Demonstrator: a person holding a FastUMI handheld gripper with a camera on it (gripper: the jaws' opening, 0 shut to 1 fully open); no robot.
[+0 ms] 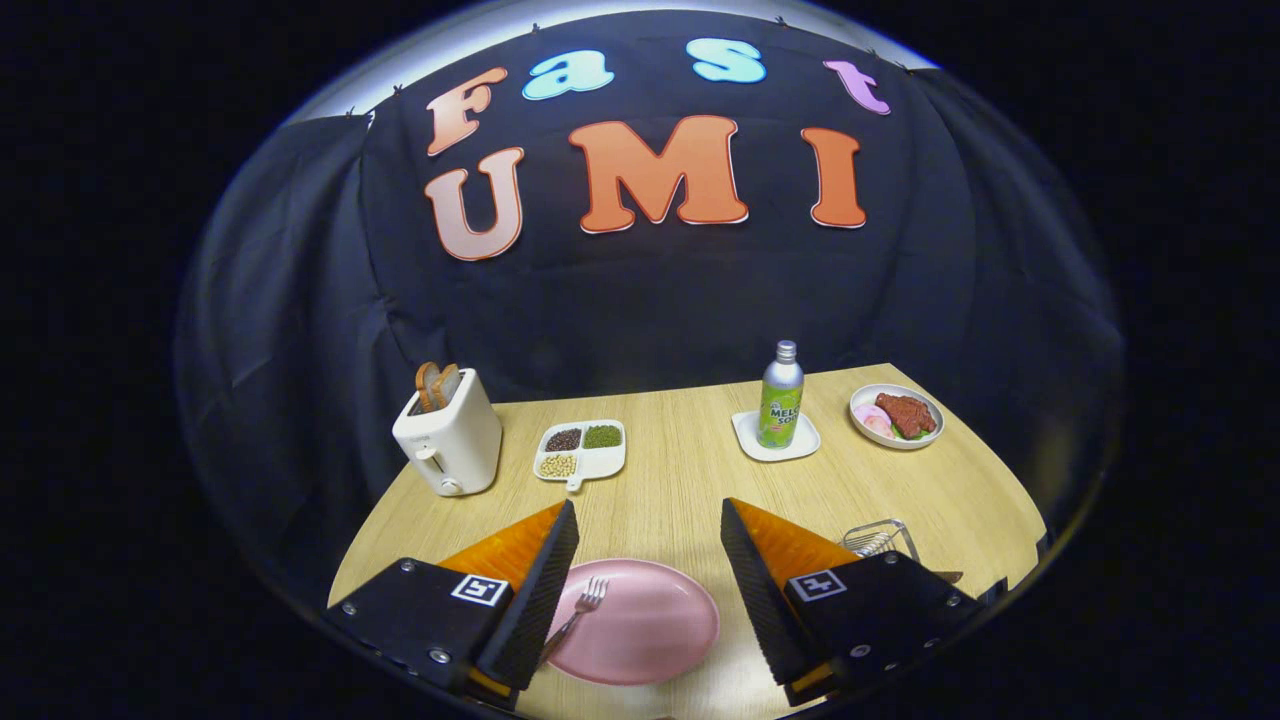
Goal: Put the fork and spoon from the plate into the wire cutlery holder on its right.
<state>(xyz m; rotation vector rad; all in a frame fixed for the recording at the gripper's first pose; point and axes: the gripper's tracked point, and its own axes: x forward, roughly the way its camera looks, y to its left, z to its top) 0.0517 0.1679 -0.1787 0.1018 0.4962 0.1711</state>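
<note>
A pink plate [660, 625] lies on the wooden table between my two fingers. A silver fork [580, 606] rests on the plate's left part, tines pointing away, its handle partly hidden behind my left finger. My gripper [648, 512] hovers above the plate, open wide, with nothing held between the fingers. The wire cutlery holder [880, 538] stands to the right of the plate, mostly hidden behind my right finger. I see no spoon on the plate.
At the back of the table stand a white toaster [450, 440] with bread slices, a divided dish of beans [582, 450], a green bottle [781, 397] on a white coaster, and a plate of food [897, 415].
</note>
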